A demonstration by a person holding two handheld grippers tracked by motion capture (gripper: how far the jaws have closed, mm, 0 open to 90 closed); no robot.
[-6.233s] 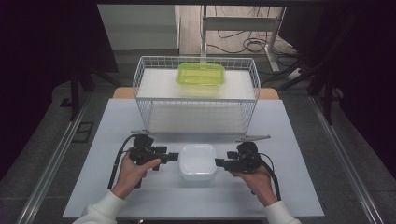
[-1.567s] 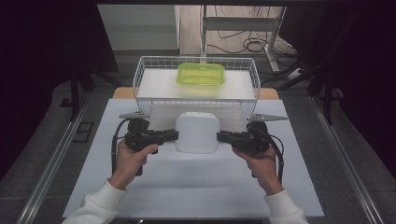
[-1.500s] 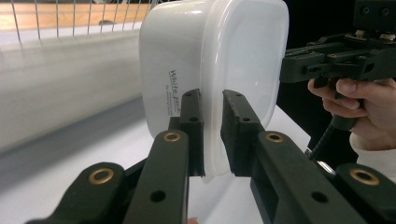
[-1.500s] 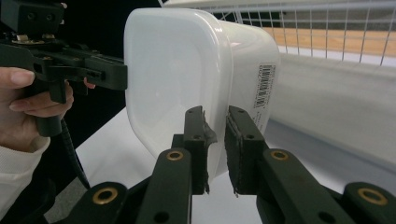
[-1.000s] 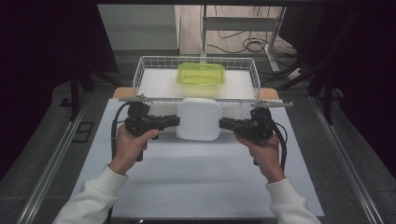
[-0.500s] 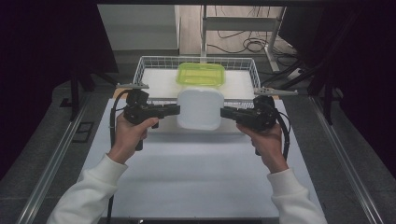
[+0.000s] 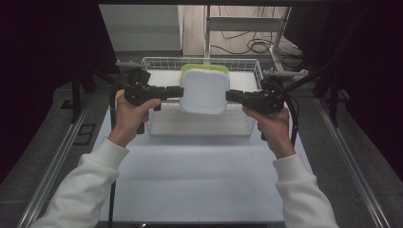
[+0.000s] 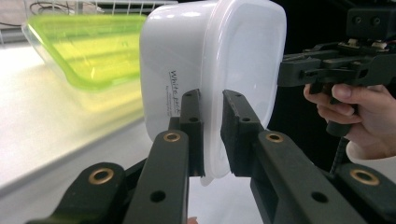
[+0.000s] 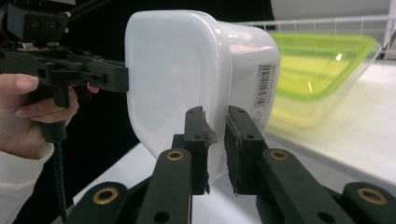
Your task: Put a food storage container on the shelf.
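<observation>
While both hands hold it up off the table, the white tub [image 7: 204,91] hangs between the two grippers, tipped so its lid faces the person. The left gripper [image 7: 179,91] has its jaws nearly closed, pinching the tub's lid rim on one side; in the left gripper view the pads [image 8: 194,122] press on either face of that rim. The right gripper [image 7: 229,95] pinches the opposite rim in the same narrow way, with its pads [image 9: 196,135] clamped on the edge. Each gripper view shows the other gripper and the hand that holds it on the far side of the tub.

Just behind the tub, beyond the grippers, lies a green-lidded box [image 9: 322,60] inside a white wire basket [image 7: 157,64], which stands at the far end of the table. Below and nearer than the grippers spreads the pale tabletop [image 7: 199,175]. Grey floor with metal rails [image 7: 57,161] runs along both sides. Past the basket, cables [image 7: 247,45] lie on a wooden floor beside a metal frame, and dark curtains close in on either side.
</observation>
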